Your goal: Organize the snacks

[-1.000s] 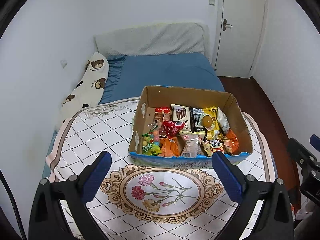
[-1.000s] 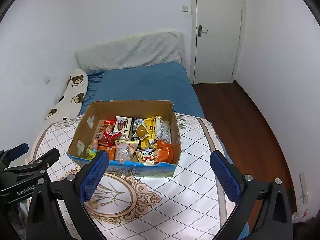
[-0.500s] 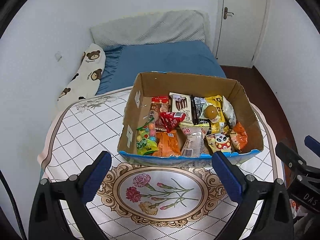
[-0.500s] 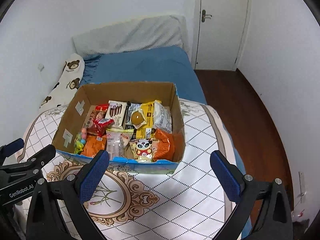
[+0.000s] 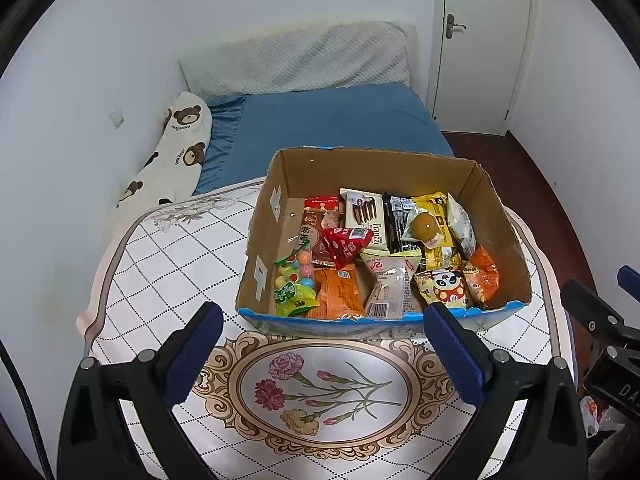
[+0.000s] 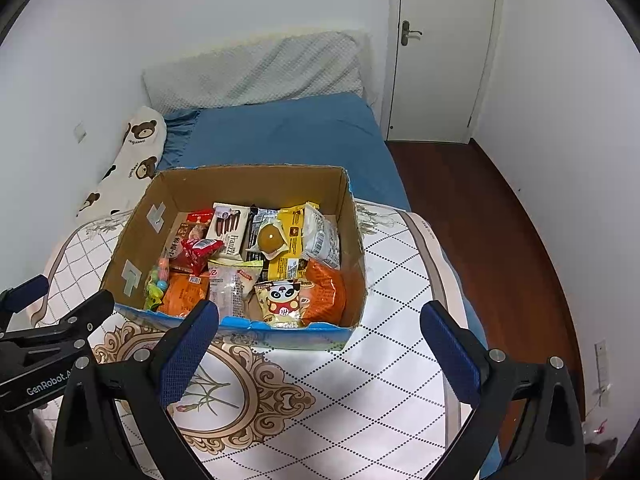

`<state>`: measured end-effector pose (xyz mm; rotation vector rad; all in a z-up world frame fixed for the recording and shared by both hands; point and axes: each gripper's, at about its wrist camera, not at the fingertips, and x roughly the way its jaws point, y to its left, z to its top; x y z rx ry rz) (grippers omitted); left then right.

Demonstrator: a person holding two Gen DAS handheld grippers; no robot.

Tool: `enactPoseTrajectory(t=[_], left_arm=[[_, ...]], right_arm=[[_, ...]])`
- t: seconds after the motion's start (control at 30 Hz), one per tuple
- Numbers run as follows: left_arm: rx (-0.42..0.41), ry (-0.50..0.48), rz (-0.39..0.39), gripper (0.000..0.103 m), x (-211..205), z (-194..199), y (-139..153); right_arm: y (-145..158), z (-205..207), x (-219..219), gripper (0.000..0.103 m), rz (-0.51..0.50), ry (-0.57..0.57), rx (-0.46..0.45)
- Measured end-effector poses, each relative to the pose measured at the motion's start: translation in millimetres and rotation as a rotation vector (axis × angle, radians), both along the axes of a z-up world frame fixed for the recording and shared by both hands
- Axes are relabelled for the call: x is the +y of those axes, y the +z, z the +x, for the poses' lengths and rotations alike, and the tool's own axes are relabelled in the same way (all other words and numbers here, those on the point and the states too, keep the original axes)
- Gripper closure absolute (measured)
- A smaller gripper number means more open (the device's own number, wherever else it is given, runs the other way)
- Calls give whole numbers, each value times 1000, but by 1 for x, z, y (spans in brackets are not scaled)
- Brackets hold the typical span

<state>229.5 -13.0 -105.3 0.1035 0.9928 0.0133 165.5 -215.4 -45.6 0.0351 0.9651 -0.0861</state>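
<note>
A cardboard box with a blue bottom edge stands on the table and holds several snack packs. It also shows in the right wrist view. Inside lie a red triangular pack, a panda pack, a green candy bag, an orange pack and a round yellow pastry. My left gripper is open and empty, just short of the box's near wall. My right gripper is open and empty, just short of the box's near right corner.
The round table has a white diamond-check cloth with a flower medallion. Behind it is a blue bed with a bear-print pillow. A white door and dark wood floor lie to the right.
Both grippers have moved forward and down toward the box, which now looks larger and nearer. Both stay open and empty.
</note>
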Motion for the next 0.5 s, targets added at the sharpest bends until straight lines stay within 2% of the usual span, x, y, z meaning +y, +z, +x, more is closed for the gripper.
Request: enactPoseTrajectory(t=[0.5], left_arm=[[-8, 1, 9, 0, 1, -2, 7]], right_arm=[[3, -3, -2, 0, 5, 0, -2]])
